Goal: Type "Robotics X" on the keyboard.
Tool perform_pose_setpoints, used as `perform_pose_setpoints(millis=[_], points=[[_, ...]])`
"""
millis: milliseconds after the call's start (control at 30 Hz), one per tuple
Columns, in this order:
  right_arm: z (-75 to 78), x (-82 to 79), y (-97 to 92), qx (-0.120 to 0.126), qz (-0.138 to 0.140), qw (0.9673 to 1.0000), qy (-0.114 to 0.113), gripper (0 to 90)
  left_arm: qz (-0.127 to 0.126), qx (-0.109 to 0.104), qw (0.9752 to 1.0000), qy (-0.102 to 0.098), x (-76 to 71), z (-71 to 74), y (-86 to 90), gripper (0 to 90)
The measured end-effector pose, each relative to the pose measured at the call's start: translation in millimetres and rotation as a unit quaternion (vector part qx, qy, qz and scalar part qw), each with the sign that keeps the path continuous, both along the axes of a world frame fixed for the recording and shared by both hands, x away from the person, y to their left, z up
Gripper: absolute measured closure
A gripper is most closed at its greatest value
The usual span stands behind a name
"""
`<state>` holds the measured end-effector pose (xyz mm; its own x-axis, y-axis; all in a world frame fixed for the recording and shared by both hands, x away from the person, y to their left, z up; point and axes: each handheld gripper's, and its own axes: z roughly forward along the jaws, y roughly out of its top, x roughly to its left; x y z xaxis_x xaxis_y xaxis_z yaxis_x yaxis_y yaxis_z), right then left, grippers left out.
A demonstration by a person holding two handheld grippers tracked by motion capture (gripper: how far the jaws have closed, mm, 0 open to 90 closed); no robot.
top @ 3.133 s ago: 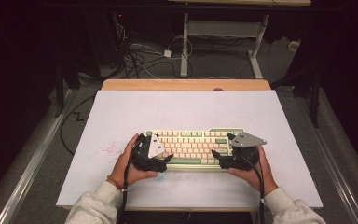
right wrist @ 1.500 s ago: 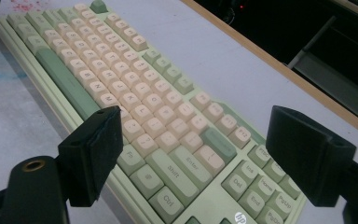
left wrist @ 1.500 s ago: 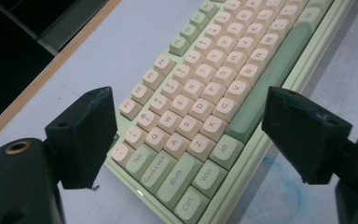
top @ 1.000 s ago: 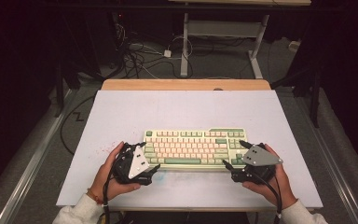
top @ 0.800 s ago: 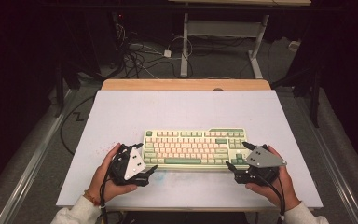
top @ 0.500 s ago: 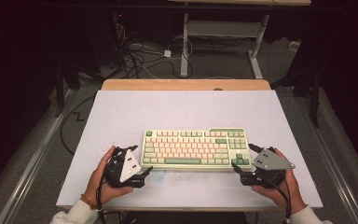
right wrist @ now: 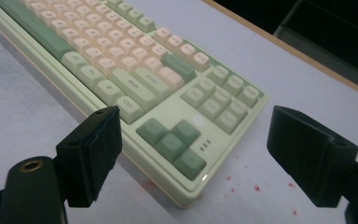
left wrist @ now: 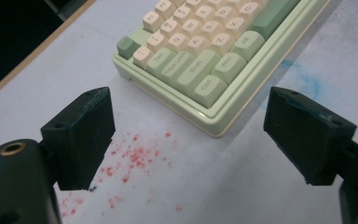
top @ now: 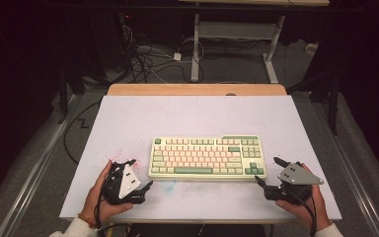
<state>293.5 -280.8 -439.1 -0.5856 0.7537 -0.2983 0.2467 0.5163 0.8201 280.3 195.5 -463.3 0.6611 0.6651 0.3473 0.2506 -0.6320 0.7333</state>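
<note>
Two pairs of black jaws stand wide apart, gripping nothing. Left gripper [top: 139,174] sits just off the near-left corner of the pale green and cream plastic keyboard [top: 207,157], right gripper [top: 267,172] off its near-right corner. That keyboard lies mid-table on the white tabletop [top: 197,116]. Seemingly a between-grips pause; next, each gripper must close in on its end.

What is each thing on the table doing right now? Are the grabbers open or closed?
Keyboard: flat on the table, keys up, nothing touching it.
Left gripper: jaws open, empty, beside the keyboard's left end.
Right gripper: jaws open, empty, beside its right end.
Table: speckled with red marks, one blue smudge.
</note>
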Motion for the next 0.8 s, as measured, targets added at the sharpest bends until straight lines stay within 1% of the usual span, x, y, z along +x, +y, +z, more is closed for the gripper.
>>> perform_pose_setpoints(millis=[67,100,167,200,267,367,500,567,600,667,733,800], points=[[-2.9,-1.0,-3.2,0.002,-0.005,1.0,0.003,18.2,0.004,-0.003,1.0,0.009,-1.2,-3.6,3.5,15.1],[-4.6,-1.6,-4.4,0.0,-0.009,1.0,0.004,17.9,0.005,-0.003,0.9999,0.014,-1.8,-5.9,5.0,15.1],[-6.9,-1.9,-6.2,0.006,-0.009,0.9999,0.011,17.2,0.002,0.002,0.9998,0.02,-2.4,-9.4,6.4,15.1],[-7.9,-1.9,-6.2,0.005,-0.01,0.9999,0.012,17.2,0.003,0.004,0.9998,0.02,-2.3,-10.2,6.5,15.0],[-8.1,-1.8,-5.2,-0.004,-0.011,0.9999,0.01,17.2,0.001,0.001,0.9998,0.02,-2.2,-10.7,6.9,15.1],[-6.5,-2.8,-3.7,0.0,-0.015,0.9999,0.007,17.2,-0.002,-0.001,0.9998,0.018,-2.7,-9.9,7.0,15.1],[-6.6,-3.8,0.0,-0.003,-0.01,0.9999,0.005,17.2,-0.005,0.003,0.9998,0.019,-1.8,-10.2,6.7,15.1],[-6.9,-3.8,2.0,-0.009,-0.008,0.9999,0.003,17.2,-0.006,-0.002,0.9998,0.019,-1.9,-9.2,6.8,15.1],[-7.0,-3.6,2.3,-0.012,-0.007,0.9999,0.002,17.2,-0.005,0.0,0.9998,0.017,-1.9,-9.1,6.5,15.1],[-6.8,-4.2,2.3,-0.007,-0.007,0.9999,0.002,17.2,-0.005,-0.002,0.9998,0.02,-1.7,-9.0,6.3,15.1],[-6.6,-4.6,1.6,-0.011,-0.006,0.9999,-0.001,17.2,-0.004,0.002,0.9998,0.019,-1.7,-9.5,5.6,15.1],[-6.2,-4.8,1.0,-0.009,-0.008,0.9999,-0.003,17.2,-0.005,0.002,0.9997,0.022,-1.3,-9.8,5.3,15.1]])
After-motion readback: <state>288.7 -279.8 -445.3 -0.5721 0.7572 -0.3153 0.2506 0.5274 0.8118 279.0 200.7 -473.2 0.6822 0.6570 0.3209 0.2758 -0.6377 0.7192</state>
